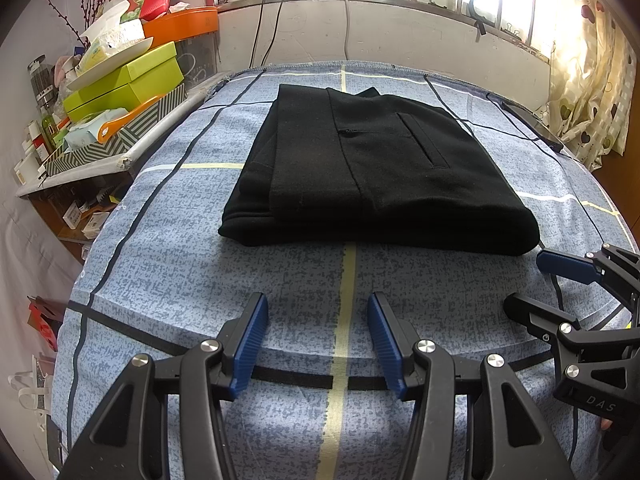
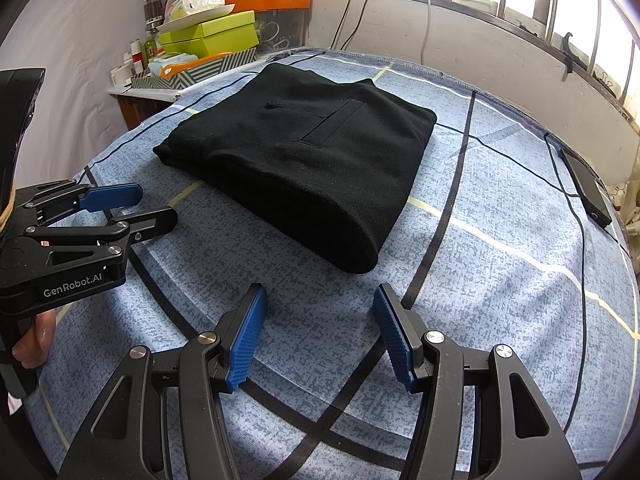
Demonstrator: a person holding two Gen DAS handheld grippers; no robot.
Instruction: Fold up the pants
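Bedding first: a blue checked sheet [image 1: 200, 272] covers the whole work surface, crossed by dark and pale yellow lines, and lies smooth under everything.

Black pants [image 1: 372, 168] sit toward the far middle of it, already folded into a compact, thick rectangle of several layers. A welt pocket faces up, the rounded fold edge faces the near side, and the layers at the left edge line up fairly well. Nothing touches the garment.

Shelf [image 1: 132, 148] at the left edge of the bed carries stacked lime-green boxes [image 1: 128, 80], an orange tray and loose clutter; it is clear of the work.

Dark phone [image 2: 586, 190] with a cable lies near the right edge of the sheet, well apart from the pants.

Left gripper [image 1: 318, 344] hovers over bare sheet on the near side of the bundle, jaws standing well apart with nothing between the blue pads. Right gripper [image 2: 320, 336] is just beside it, likewise parted wide and empty, angled down toward the near right corner of the bundle.

Assessment: folding appears complete or at its last check. Any further move would call only for a light press to flatten the top layer or a squaring nudge at the left edges. Otherwise both tools may be withdrawn without disturbing the stack.
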